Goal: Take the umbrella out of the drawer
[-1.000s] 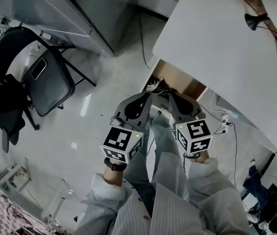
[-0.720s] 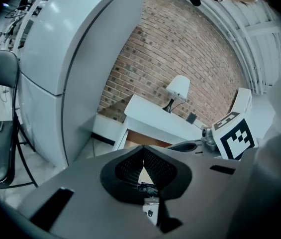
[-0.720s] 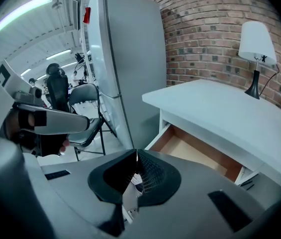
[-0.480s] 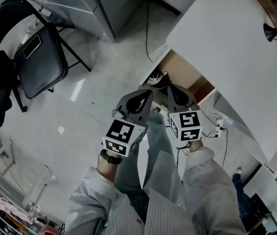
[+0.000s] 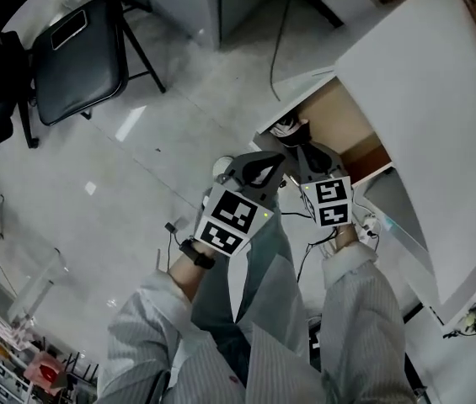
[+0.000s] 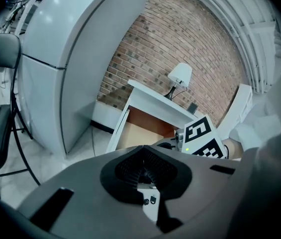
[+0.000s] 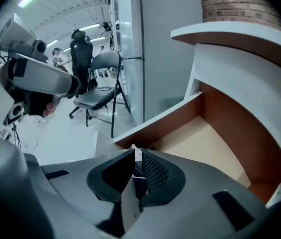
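Lowering my left gripper (image 5: 261, 163) and right gripper (image 5: 305, 150) nearer open drawer (image 5: 339, 112) than a second ago; I'm keeping both clenched, empty, hovering near drawer's front edge.

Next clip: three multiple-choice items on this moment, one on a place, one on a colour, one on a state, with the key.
1. Where does the open drawer sit?
A. under the top of the white desk
B. on top of the desk
C. out in the room, apart from the desk

2. What colour is the shade of the lamp on the desk?
A. red
B. white
C. green

3. How do the jaws of the right gripper stand?
A. wide apart
B. closed on a thing
C. together, with nothing between them

Key:
1 A: in the head view the drawer juts out from beneath the desk top.
2 B: the left gripper view shows a white shade against the brick wall.
3 C: the right gripper view shows the jaws meeting, with nothing in them.
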A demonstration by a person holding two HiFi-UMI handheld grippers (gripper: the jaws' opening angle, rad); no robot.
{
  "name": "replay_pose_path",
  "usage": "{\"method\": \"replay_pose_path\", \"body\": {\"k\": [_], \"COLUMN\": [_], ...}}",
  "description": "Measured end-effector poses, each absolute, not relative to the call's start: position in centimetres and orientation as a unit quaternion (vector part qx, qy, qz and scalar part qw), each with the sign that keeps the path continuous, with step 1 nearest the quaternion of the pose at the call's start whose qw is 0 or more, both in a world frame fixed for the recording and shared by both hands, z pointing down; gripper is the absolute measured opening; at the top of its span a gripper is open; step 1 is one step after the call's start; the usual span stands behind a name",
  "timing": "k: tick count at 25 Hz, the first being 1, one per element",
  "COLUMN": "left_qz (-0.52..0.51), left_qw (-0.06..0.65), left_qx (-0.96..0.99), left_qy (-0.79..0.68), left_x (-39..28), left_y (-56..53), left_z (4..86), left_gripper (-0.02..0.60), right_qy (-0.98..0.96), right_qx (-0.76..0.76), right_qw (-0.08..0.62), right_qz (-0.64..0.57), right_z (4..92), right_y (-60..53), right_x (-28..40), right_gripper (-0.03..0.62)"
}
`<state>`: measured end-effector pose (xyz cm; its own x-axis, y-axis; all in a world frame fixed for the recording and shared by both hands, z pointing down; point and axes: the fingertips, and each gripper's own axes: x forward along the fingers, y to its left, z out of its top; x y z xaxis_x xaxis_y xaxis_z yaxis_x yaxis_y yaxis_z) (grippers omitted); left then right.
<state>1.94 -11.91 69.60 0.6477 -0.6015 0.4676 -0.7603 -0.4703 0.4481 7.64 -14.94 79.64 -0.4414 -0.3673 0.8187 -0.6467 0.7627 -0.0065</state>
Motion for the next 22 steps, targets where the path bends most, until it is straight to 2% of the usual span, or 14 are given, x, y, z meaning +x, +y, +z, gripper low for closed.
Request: {"method": "replay_pose_path", "body": {"k": [3, 4, 6, 9, 13, 16, 22], "left_qz": [0.128, 0.130, 0.134, 0.140, 0.145, 0.147, 0.151], "left_qw": [0.332, 0.333, 0.335, 0.346, 0.351, 0.349, 0.353], "left_qx": [0.847, 0.847, 0.848, 0.844, 0.844, 0.844, 0.839], "left_qy": [-0.395, -0.392, -0.388, -0.386, -0.379, -0.380, -0.386], "left_x": [2.0, 2.1, 2.3, 2.6, 2.3, 1.8, 1.0], "left_y": [-11.4, -11.3, -11.1, -10.7, -10.3, -10.3, -10.4], "left_z": [70.6, 70.9, 71.5, 72.6, 72.9, 73.1, 73.9], "left_gripper": [0.011, 0.011, 0.011, 0.011, 0.011, 0.011, 0.011], "right_qy": [-0.823, -0.820, -0.812, -0.795, -0.776, -0.759, -0.727], "right_qx": [0.287, 0.282, 0.271, 0.262, 0.243, 0.238, 0.236], "right_qw": [0.462, 0.470, 0.486, 0.512, 0.536, 0.556, 0.602], "right_qz": [0.162, 0.166, 0.176, 0.193, 0.227, 0.241, 0.232], "right_z": [81.6, 82.4, 83.9, 86.0, 88.0, 89.5, 92.0], "right_y": [-14.5, -14.4, -14.2, -14.0, -13.5, -13.3, -13.4], "right_x": [8.1, 8.3, 8.6, 9.5, 10.2, 11.0, 12.6], "right_gripper": [0.043, 0.064, 0.154, 0.185, 0.257, 0.281, 0.285]}}
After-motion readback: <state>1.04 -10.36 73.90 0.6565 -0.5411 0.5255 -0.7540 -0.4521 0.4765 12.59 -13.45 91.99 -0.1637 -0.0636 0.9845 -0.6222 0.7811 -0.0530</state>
